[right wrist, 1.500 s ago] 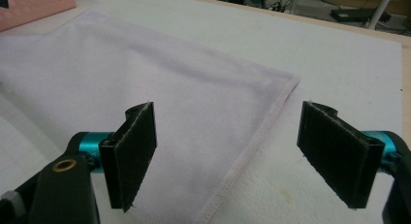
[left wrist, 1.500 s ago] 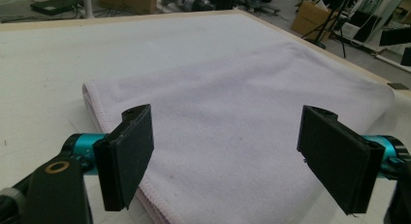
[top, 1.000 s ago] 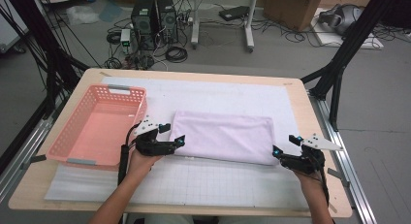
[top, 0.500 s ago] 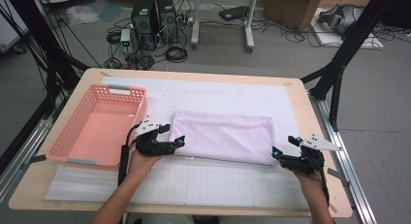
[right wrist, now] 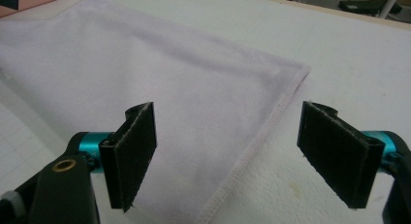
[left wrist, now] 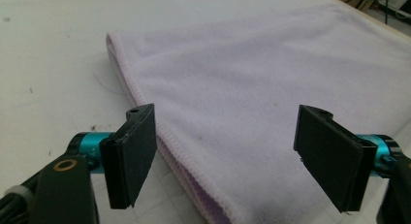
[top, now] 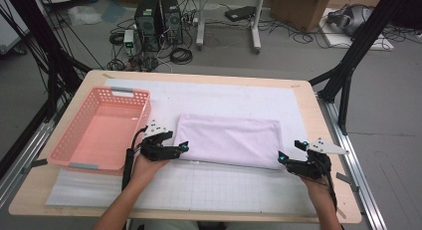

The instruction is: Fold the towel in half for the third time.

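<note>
A folded pale lilac towel (top: 229, 139) lies flat on the white mat in the middle of the table. My left gripper (top: 183, 147) stands open at the towel's near left corner, its jaws straddling the folded left edge of the towel (left wrist: 252, 103). At the near right corner my right gripper (top: 281, 158) is open too, and the stitched right hem of the towel (right wrist: 145, 73) runs between its jaws. Neither gripper holds the cloth.
A pink plastic basket (top: 79, 155) with nothing in it sits on the left part of the table, close beside my left hand. The white gridded mat (top: 224, 190) covers most of the wooden tabletop (top: 318, 125). Cables, computer towers and boxes lie on the floor beyond.
My right gripper has crept a little to the left, closer to the towel's near right corner. The left gripper and the towel have stayed put.
</note>
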Demonstrator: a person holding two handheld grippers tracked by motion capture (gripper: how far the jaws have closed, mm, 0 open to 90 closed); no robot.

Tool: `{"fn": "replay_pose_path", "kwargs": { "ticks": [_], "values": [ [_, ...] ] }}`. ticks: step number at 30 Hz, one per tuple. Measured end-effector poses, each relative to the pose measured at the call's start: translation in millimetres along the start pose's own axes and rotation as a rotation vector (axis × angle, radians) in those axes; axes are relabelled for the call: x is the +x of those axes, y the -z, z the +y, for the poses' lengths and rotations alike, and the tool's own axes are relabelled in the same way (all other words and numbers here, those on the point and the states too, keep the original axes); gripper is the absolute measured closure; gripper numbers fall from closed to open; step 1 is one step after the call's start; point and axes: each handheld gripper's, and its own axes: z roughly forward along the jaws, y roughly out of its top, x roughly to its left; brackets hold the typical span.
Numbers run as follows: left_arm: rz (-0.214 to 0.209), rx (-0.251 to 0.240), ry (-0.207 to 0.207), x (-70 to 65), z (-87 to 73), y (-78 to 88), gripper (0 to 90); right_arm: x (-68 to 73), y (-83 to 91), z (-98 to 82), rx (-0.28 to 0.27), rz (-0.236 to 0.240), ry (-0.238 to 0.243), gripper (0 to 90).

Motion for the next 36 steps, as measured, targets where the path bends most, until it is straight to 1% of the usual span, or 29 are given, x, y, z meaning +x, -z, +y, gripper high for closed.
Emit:
{"fn": "replay_pose_path", "kwargs": {
  "ticks": [1, 2, 3, 4, 5, 6, 13, 15, 19, 22, 24, 27, 28, 30, 33, 36],
  "values": [
    [0.008, 0.010, 0.004, 0.4, -0.9, -1.0, 26.1, 0.7, -0.4, -0.2, 0.004, 0.002, -0.006, 20.8],
    [0.014, 0.021, 0.006, 1.2, -1.8, -1.7, 26.7, 0.3, -1.0, -0.4, 0.004, 0.002, -0.001, 20.8],
    [0.015, 0.031, 0.014, 1.5, -2.7, -2.6, 28.1, 0.7, -1.8, -0.7, 0.010, 0.004, -0.005, 20.8],
    [0.015, 0.044, 0.011, 2.3, -3.1, -3.3, 28.1, 0.7, -1.8, -0.7, 0.010, 0.004, -0.005, 20.8],
    [0.018, 0.049, 0.015, 2.3, -3.7, -4.2, 28.6, 0.3, -2.3, -0.9, 0.010, 0.005, 0.000, 20.8],
    [0.021, 0.059, 0.009, 2.8, -4.0, -4.3, 29.8, 0.5, -3.4, -1.4, 0.011, 0.009, 0.000, 20.8],
    [0.030, 0.104, 0.036, 3.1, -7.8, -8.8, 31.9, 1.5, -5.0, -2.2, 0.020, 0.014, -0.007, 20.8],
    [0.033, 0.117, 0.033, 2.5, -8.7, -10.0, 32.2, 2.0, -5.0, -2.2, 0.020, 0.016, -0.010, 20.8],
    [0.037, 0.118, 0.028, 0.3, -10.0, -12.0, 31.5, 2.0, -5.4, -1.5, 0.015, 0.020, -0.006, 20.8],
    [0.041, 0.126, -0.003, -0.5, -10.2, -12.3, 31.2, 2.1, -6.8, -1.6, 0.019, 0.024, -0.003, 20.8],
    [0.044, 0.129, -0.006, -0.7, -10.3, -12.4, 31.2, 2.3, -8.8, -2.0, 0.025, 0.026, 0.000, 20.8],
    [0.064, 0.132, -0.025, -2.6, -10.7, -12.3, 34.9, 3.3, -10.8, -1.5, 0.026, 0.026, -0.008, 20.8],
    [0.072, 0.132, -0.030, -3.2, -10.8, -12.2, 34.9, 3.3, -10.8, -1.5, 0.026, 0.026, -0.008, 20.8],
    [0.082, 0.128, -0.029, -3.9, -11.1, -12.6, 36.8, 6.2, -10.7, -1.4, 0.031, 0.030, -0.001, 20.8],
    [0.090, 0.128, -0.031, -4.1, -11.2, -12.4, 37.8, 6.0, -11.9, -1.8, 0.038, 0.030, -0.001, 20.8],
    [0.102, 0.125, -0.034, -4.7, -11.5, -12.1, 40.4, 6.5, -13.4, -0.7, 0.031, 0.031, -0.003, 20.8]
  ]
}}
